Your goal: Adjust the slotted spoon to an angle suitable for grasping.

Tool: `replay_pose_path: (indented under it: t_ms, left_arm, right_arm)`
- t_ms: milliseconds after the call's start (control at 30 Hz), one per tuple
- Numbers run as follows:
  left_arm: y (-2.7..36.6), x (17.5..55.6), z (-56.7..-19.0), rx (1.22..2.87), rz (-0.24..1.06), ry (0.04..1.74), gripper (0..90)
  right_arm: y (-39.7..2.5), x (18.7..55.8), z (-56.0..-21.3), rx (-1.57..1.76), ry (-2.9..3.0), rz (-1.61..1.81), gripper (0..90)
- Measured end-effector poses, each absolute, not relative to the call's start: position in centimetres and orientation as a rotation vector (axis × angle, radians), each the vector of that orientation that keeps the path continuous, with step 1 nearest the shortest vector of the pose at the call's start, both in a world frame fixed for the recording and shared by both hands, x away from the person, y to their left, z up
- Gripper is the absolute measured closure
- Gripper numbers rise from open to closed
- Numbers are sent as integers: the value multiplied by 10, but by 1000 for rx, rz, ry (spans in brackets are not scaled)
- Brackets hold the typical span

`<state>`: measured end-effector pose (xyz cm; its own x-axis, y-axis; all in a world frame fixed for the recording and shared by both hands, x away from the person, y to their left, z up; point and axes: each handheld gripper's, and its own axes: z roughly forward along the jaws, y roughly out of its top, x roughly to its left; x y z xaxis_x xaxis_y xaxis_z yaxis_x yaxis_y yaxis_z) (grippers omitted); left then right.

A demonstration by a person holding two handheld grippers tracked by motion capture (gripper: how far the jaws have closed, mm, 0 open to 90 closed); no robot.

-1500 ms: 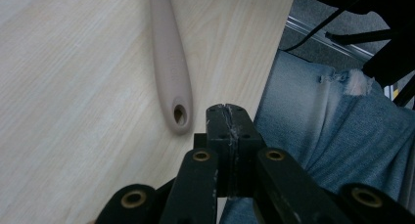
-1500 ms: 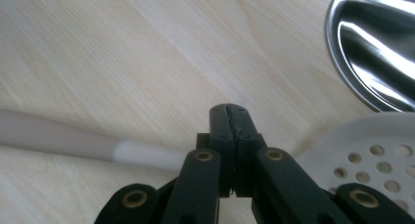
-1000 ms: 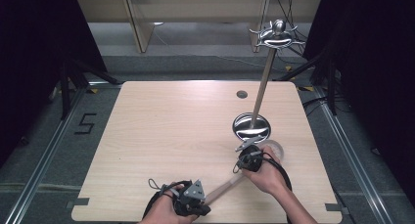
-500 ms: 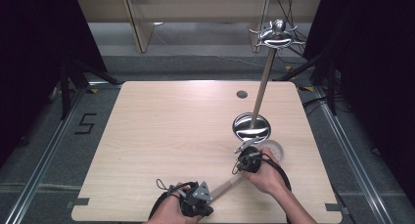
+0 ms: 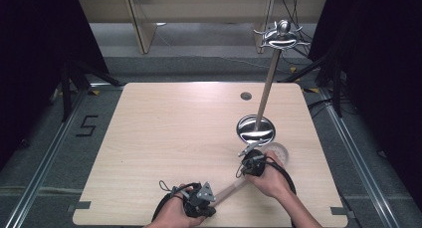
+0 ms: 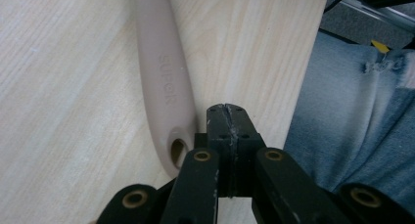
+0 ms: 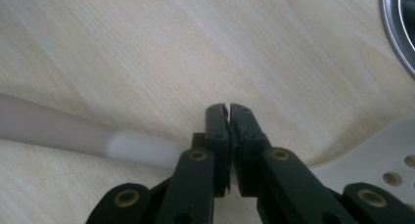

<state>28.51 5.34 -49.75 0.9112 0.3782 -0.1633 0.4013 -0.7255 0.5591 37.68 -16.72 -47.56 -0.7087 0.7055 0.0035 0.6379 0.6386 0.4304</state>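
Note:
A slotted spatula [image 5: 230,189] with a beige handle [image 6: 164,82] and a white perforated head [image 7: 386,160] lies slantwise on the wooden table [image 5: 164,133] near its front edge. My left gripper [image 5: 214,198] is shut and empty, its jaws [image 6: 226,109] resting just right of the handle's holed end. In the right gripper view, my right gripper [image 7: 228,109] is closed over the spatula's thin neck, where handle meets head; in the high view this right gripper [image 5: 248,164] is beside the head. A tall metal stand [image 5: 266,88] with a round shiny base [image 7: 399,23] rises just beyond the head.
A small round grommet [image 5: 246,95] sits in the table's far side. The stand's hooked top [image 5: 281,36] spreads high above the back right. The table's front edge and a person's jeans [image 6: 362,116] lie close to my left gripper. Dark frames flank the table.
My left gripper has shifted slightly right, closer to the handle's end. The right gripper, the spatula and the stand have stayed put.

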Motion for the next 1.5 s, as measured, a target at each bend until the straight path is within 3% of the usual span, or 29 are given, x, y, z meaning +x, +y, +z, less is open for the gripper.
replay_pose_path:
  t_ms: [767, 833, 900, 1033, 1167, 1333, 1500]
  left_arm:
    - [57, 291, -497, 2453, -31, 569, 892]
    - [58, 291, -496, 2457, -24, 560, 886]
    - [62, 288, -493, 2436, -26, 551, 844]
    - [80, 279, -484, 2381, -10, 565, 774]
    - [109, 274, -482, 2329, 43, 601, 649]
    - [147, 270, -485, 2285, 140, 651, 425]
    - [178, 267, -487, 2234, 153, 749, 364]
  right_arm:
    - [-166, 365, -470, 1054, 2771, 366, 900]
    - [-168, 367, -470, 1026, 2769, 371, 848]
    - [-169, 368, -469, 924, 2789, 387, 745]
    - [-162, 366, -456, 560, 2909, 490, 644]
    - [-150, 359, -449, 313, 2976, 441, 600]
    - [-135, 352, -455, -17, 3013, 361, 556]
    - [-124, 351, -462, -166, 3026, 275, 552]
